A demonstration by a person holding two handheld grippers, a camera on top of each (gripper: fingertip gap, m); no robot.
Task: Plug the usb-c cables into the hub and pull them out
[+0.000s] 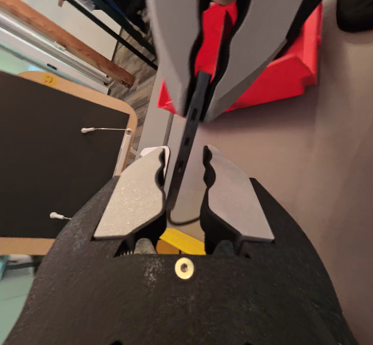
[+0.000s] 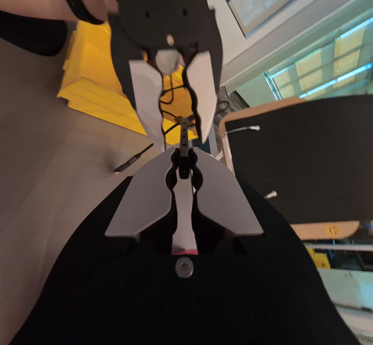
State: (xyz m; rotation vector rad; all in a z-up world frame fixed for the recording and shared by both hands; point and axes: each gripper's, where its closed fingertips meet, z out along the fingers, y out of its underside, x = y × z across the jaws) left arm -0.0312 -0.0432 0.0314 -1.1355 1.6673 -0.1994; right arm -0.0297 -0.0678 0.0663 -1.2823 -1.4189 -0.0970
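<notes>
Hub (image 1: pixel 188 147): long, thin, black, up in the air at the middle of the frame, small ports along its edge. Far end pinched tight by right tool (image 1: pixel 198 101). Near end sits between the wide-apart fingers of left tool (image 1: pixel 185 153), maybe brushing the left finger, not squeezed. Thin black cable (image 1: pixel 181 221) curls from the near end. Red bin (image 1: pixel 282 77) upper right, yellow bin (image 2: pixel 96 85) upper left, both on grey tabletop (image 1: pixel 302 174).
</notes>
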